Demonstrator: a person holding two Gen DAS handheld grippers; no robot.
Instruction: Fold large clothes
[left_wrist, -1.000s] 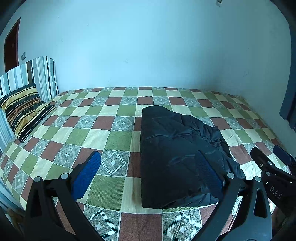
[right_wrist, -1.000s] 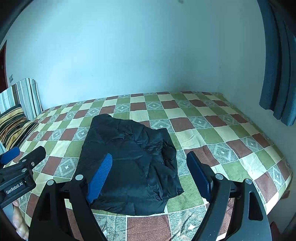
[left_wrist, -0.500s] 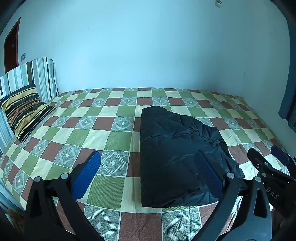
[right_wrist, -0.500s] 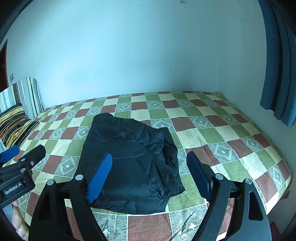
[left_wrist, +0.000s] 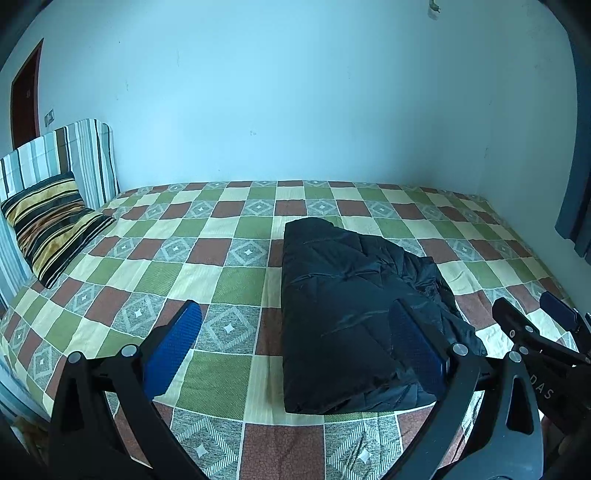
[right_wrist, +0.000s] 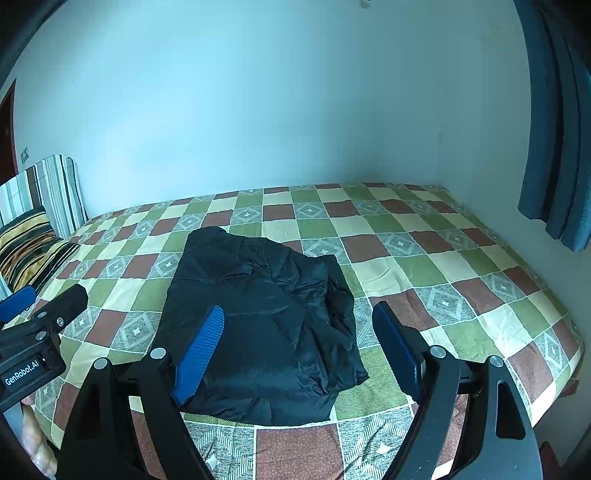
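A black padded jacket (left_wrist: 351, 310) lies folded into a thick rectangle on the checkered bed (left_wrist: 207, 266); it also shows in the right wrist view (right_wrist: 258, 317). My left gripper (left_wrist: 295, 339) is open and empty, held above the bed's near edge, its right pad over the jacket's near right part. My right gripper (right_wrist: 301, 339) is open and empty, held above the jacket's near end. Each gripper shows at the edge of the other's view: the right one (left_wrist: 535, 325) and the left one (right_wrist: 40, 302).
A striped pillow (left_wrist: 51, 221) leans on a striped headboard cushion (left_wrist: 74, 155) at the left. Plain walls stand behind and to the right of the bed. A blue curtain (right_wrist: 554, 129) hangs at the right. The bed's near edge (right_wrist: 369, 443) is below the grippers.
Both grippers have drawn back and up a little from the jacket, so the views show slightly more of the bed. The jacket has not moved.
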